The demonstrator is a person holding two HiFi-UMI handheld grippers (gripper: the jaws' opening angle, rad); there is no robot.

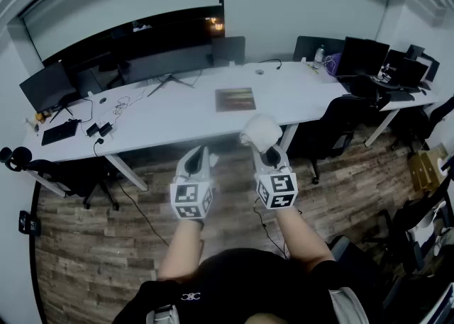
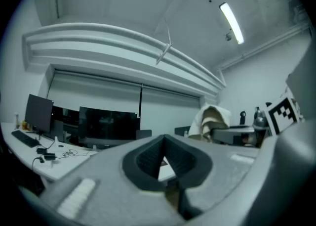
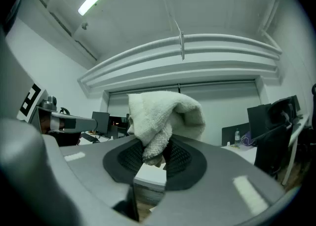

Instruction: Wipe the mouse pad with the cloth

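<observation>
- Standing back from the table (image 1: 177, 113) in the head view, the person is holding both tools up over the wooden floor (image 1: 142, 195). The right hand-held gripper (image 1: 268, 151) is carrying the white cloth (image 1: 261, 131) bunched at its tips. The left hand-held gripper (image 1: 201, 158) is hanging just beside it, carrying nothing.
- The mouse pad (image 1: 235, 99) is lying flat near the middle of the table, ahead of both tools and between their lines. It is a little left of the cloth, with its long side running along the table's length. The right side is sitting nearer to it, so I am judging the coming move as a forward reach with that arm.
- Nothing is resting on the pad. The cables (image 1: 120, 106) and keyboard (image 1: 59, 132) are lying well apart to the left. An office chair (image 1: 340, 120) is standing at the table's edge to the right of the pad — close to the reach, though not across it.
- Looking along the left tool in the left gripper view, its dark pads are meeting with nothing between them, narrow and empty. Beyond them the cloth is showing at the right and dark monitors (image 2: 106, 123) at the left. The pad is not showing here.
- Looking along the right tool in the right gripper view, its jaws are pinching a fold of the towelling, with the rest mounding above them. The pad is not showing here either.
</observation>
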